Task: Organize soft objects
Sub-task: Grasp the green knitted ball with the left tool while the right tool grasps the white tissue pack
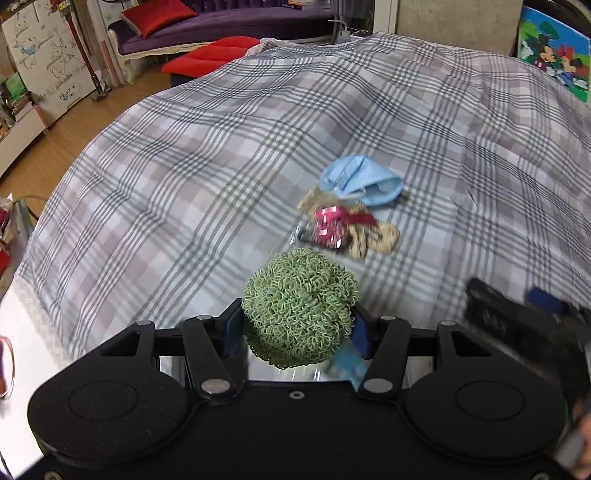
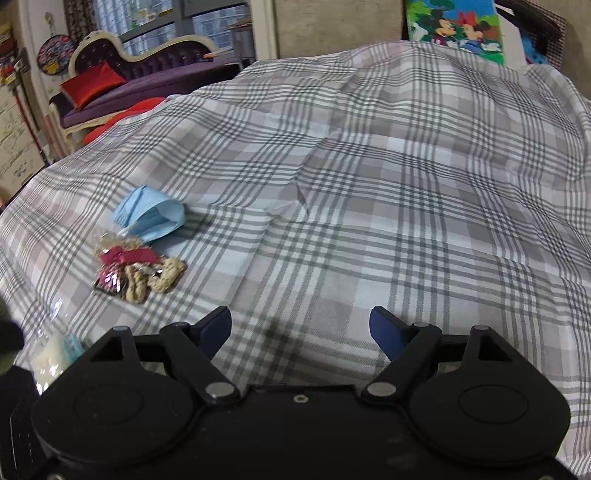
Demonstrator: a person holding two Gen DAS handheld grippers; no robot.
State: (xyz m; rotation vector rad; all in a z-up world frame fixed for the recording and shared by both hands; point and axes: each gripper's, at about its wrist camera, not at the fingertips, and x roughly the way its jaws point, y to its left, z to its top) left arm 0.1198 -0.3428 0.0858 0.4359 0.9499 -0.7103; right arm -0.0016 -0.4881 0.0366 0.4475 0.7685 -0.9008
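Note:
My left gripper [image 1: 297,326] is shut on a green curly scrubber ball [image 1: 299,306] and holds it above the plaid bed cover [image 1: 184,192]. Beyond it lie a light blue face mask [image 1: 360,182] and a beige knitted doll with a pink bow [image 1: 347,227], touching each other. In the right wrist view my right gripper [image 2: 301,328] is open and empty over the plaid cover [image 2: 369,203]. The face mask [image 2: 149,214] and the doll [image 2: 138,269] lie to its left. The right gripper also shows blurred at the right edge of the left wrist view [image 1: 517,325].
A clear plastic packet with something cream and blue [image 2: 55,350] lies at the lower left. A purple chaise with red cushions [image 1: 221,26] stands beyond the bed. A Mickey Mouse picture [image 2: 458,26] leans at the far side. Wooden floor [image 1: 74,129] lies left of the bed.

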